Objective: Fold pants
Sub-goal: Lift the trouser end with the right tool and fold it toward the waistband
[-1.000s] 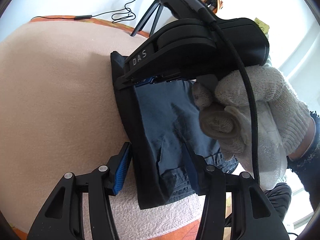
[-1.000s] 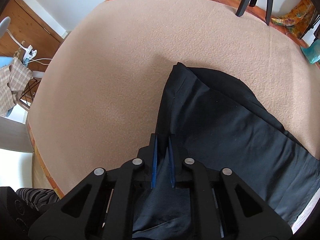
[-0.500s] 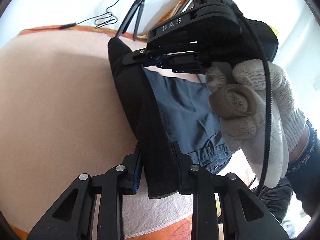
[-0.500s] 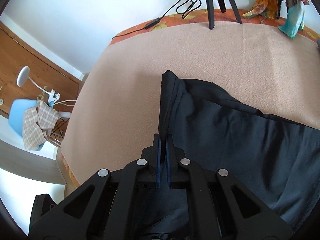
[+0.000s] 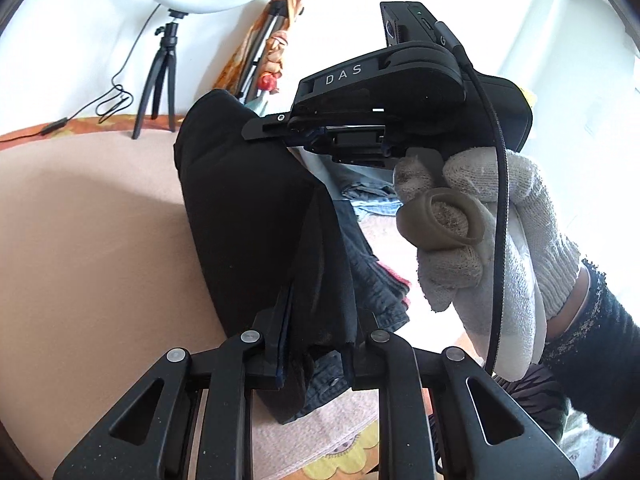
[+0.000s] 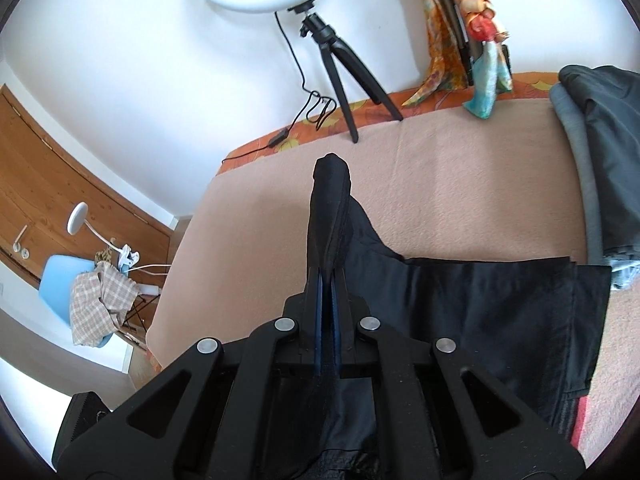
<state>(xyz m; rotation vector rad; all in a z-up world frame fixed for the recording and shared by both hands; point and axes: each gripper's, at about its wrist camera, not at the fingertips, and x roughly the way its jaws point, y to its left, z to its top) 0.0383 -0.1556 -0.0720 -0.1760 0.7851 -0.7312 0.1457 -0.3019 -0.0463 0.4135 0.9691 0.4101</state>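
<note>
Beige blanket under black pants; both grippers' fingers clamp fabric; tripod behind.

Black pants, one edge lifted

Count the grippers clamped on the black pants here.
2. The left gripper, jaws closing, pinches the pants at one end; the right gripper is shut on them further along.
</note>
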